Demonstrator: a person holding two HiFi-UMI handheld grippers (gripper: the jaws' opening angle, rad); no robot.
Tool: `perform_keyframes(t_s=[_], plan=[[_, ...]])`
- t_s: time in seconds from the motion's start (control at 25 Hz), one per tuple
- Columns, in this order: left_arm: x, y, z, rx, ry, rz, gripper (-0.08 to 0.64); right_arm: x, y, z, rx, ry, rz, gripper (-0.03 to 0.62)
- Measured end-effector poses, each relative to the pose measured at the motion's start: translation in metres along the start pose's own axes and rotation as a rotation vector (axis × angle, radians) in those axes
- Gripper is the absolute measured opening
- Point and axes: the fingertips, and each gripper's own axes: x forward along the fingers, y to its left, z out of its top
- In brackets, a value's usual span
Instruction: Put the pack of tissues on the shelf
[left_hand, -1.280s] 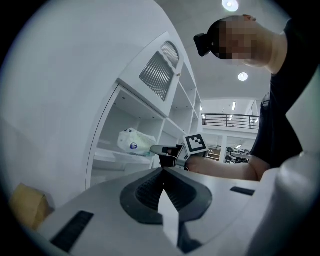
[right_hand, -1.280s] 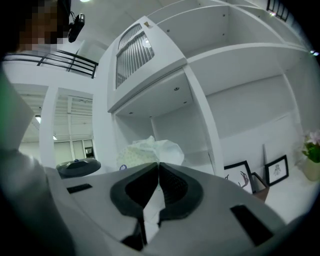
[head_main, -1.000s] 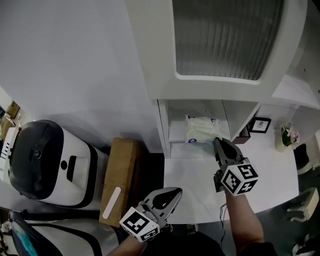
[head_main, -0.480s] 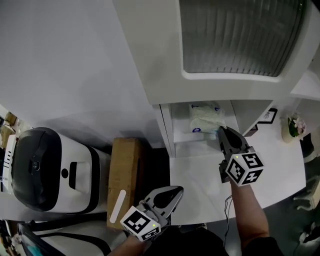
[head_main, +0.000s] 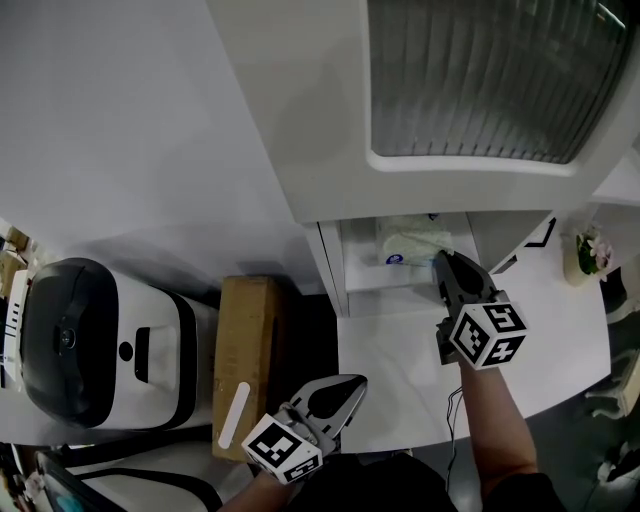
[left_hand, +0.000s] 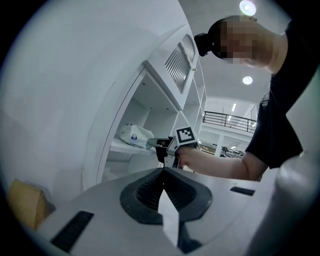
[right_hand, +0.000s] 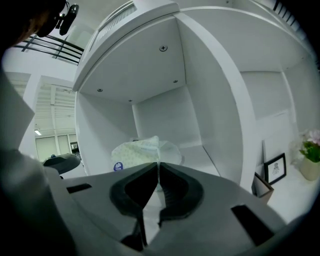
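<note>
Since a second ago not much has moved. The right claw still sits at the near right corner of the pack of tissues, and its two sides are pinched together on the edge of the wrap. The pack lies on the white shelf, as it did before. Now the big cupboard with the ribbed glass door covers more of the opening from above, so only the near half of the pack shows. The left claw has stayed low at the near edge of the white table. It is closed with nothing in it and is well apart from the shelf. To the left of the table a brown cardboard box stands on the floor. Farther left is a white machine with a black top. To the right of the shelf, past its side wall, a small picture frame leans on the table. A little pot of pink flowers stands at the far right.
</note>
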Motion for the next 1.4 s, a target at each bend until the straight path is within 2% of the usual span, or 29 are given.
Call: perform_keyframes(t_s=[0.2,0.28,0.32,0.64,0.68,0.8,1.4], plan=[[0.003,-0.007,0.001,0.004,-0.008,0.01,0.005,-0.002,0.0,-0.001,0.011,0.0,0.017,0.018],[0.004,-0.012,0.002,0.005,-0.012,0.015,0.005,-0.005,-0.001,0.001,0.017,-0.004,0.024,0.078],[0.004,-0.014,0.002,0.006,-0.014,0.017,0.005,-0.008,-0.002,0.001,0.019,-0.007,0.025,0.08],[0.006,-0.035,0.007,0.022,-0.045,0.039,0.005,-0.046,-0.003,0.009,0.019,-0.042,0.054,0.078],[0.006,-0.037,0.007,0.023,-0.049,0.042,0.005,-0.052,-0.001,0.008,0.02,-0.045,0.064,0.06],[0.008,-0.047,0.008,0.026,-0.061,0.047,0.005,-0.069,0.007,0.002,0.035,-0.039,0.109,0.011],[0.017,-0.115,-0.009,0.033,-0.113,0.112,0.005,-0.165,0.044,-0.031,0.028,0.023,0.315,0.009]])
